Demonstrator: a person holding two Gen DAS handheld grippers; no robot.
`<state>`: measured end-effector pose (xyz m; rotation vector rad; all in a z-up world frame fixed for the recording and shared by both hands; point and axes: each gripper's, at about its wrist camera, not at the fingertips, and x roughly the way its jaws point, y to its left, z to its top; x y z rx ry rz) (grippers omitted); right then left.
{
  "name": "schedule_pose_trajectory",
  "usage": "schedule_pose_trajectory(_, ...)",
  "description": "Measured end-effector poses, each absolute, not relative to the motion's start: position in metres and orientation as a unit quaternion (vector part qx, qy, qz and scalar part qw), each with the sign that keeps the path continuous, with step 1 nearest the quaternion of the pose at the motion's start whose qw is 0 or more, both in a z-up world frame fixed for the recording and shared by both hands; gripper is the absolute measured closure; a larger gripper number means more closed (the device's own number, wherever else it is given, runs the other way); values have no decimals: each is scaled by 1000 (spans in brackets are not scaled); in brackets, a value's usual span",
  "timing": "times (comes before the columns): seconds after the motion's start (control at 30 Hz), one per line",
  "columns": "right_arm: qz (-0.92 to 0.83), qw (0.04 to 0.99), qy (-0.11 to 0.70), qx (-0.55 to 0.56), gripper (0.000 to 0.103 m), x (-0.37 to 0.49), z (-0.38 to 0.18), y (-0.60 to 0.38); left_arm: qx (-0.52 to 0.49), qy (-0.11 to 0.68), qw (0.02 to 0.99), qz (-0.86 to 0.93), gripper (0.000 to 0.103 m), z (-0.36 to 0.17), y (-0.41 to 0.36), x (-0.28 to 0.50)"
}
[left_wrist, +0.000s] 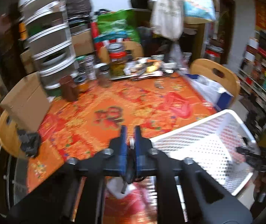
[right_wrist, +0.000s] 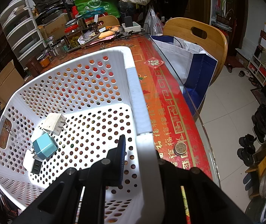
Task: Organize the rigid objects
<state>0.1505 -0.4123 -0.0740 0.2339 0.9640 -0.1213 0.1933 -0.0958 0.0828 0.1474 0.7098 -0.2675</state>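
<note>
A white perforated basket [right_wrist: 95,78] stands on the table, and my right gripper [right_wrist: 139,141] is shut on its right wall. One blue finger [right_wrist: 122,155] is inside the basket; the other is hidden behind the rim. In the basket lie a white plug adapter [right_wrist: 54,123], a light blue charger [right_wrist: 45,147] and a white and dark charger [right_wrist: 35,165]. In the blurred left wrist view, my left gripper [left_wrist: 130,136] hovers shut above the tablecloth, left of the basket [left_wrist: 207,140]. A small silvery bit shows between its fingers. A blurred white block [left_wrist: 117,186] lies below it.
A coin [right_wrist: 180,148] lies near the glass table edge [right_wrist: 194,110]. At the back are jars [left_wrist: 117,61], a drawer tower [left_wrist: 49,37] and a cardboard box [left_wrist: 26,100]. A red plastic bag [left_wrist: 177,104] lies mid-table. A wooden chair [right_wrist: 198,35] holds a blue and white bag [right_wrist: 189,69].
</note>
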Motion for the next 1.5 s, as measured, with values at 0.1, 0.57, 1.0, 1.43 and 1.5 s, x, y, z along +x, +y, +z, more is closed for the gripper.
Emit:
schedule_pose_trajectory(0.1,-58,877,463,113,87,150,-74,-412,97,347,920,-153,98,82,-133,186)
schedule_pose_trajectory(0.57,-54,877,465,109,87,151,-75,-411,52,364,921,-130,81,41,-40,181)
schedule_pose_trajectory(1.0,-53,878,463,112,87,152,-74,-412,32,502,863,-47,1,-114,61,231)
schedule_pose_trajectory(1.43,-53,877,464,110,87,153,-74,-413,-9,527,849,-25,12,-163,51,270)
schedule_pose_trajectory(1.5,-53,877,465,110,87,153,-74,-413,-3,517,855,-23,30,-159,49,268)
